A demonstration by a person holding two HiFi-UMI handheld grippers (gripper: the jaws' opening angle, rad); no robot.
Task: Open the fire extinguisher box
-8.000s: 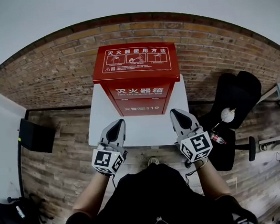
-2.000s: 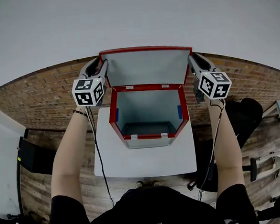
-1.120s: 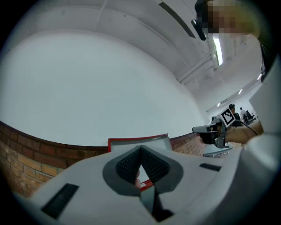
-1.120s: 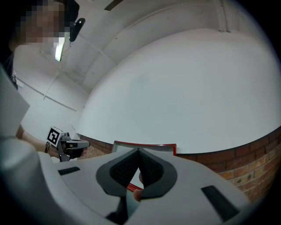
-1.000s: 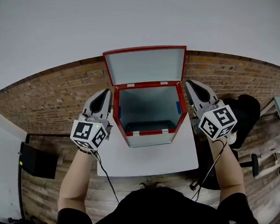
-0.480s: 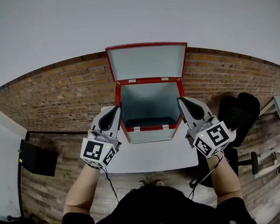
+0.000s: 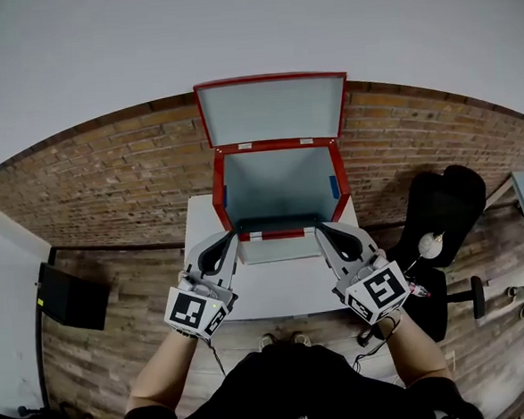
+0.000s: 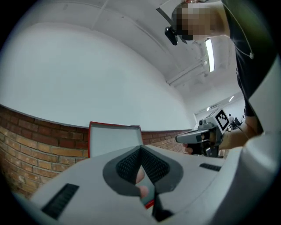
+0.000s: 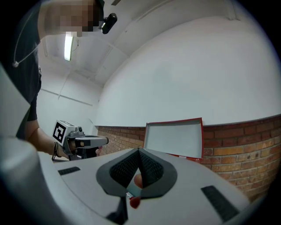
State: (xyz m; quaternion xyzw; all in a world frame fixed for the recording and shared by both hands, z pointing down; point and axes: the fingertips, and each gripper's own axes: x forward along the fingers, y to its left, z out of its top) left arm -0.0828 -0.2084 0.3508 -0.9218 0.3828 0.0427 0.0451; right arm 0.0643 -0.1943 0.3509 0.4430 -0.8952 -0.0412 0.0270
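The red fire extinguisher box (image 7: 277,190) stands on a white table (image 7: 276,288) with its lid (image 7: 271,109) raised upright against the wall, and its grey inside shows nothing in it. My left gripper (image 7: 230,238) hovers just before the box's front left corner, jaws shut and holding nothing. My right gripper (image 7: 321,230) mirrors it at the front right corner, also shut on nothing. In the left gripper view the lid (image 8: 115,139) rises beyond the closed jaws, with the right gripper (image 8: 204,136) off to the side. The right gripper view shows the lid (image 9: 174,138) and the left gripper (image 9: 81,141).
A brick wall (image 7: 107,170) runs behind the table, under a plain white wall. A black office chair (image 7: 445,205) stands to the right of the table. A black box (image 7: 67,279) sits on the wooden floor at the left.
Both grippers have come down from beside the raised lid and back towards me, to the box's front corners. The lid stays up by itself.
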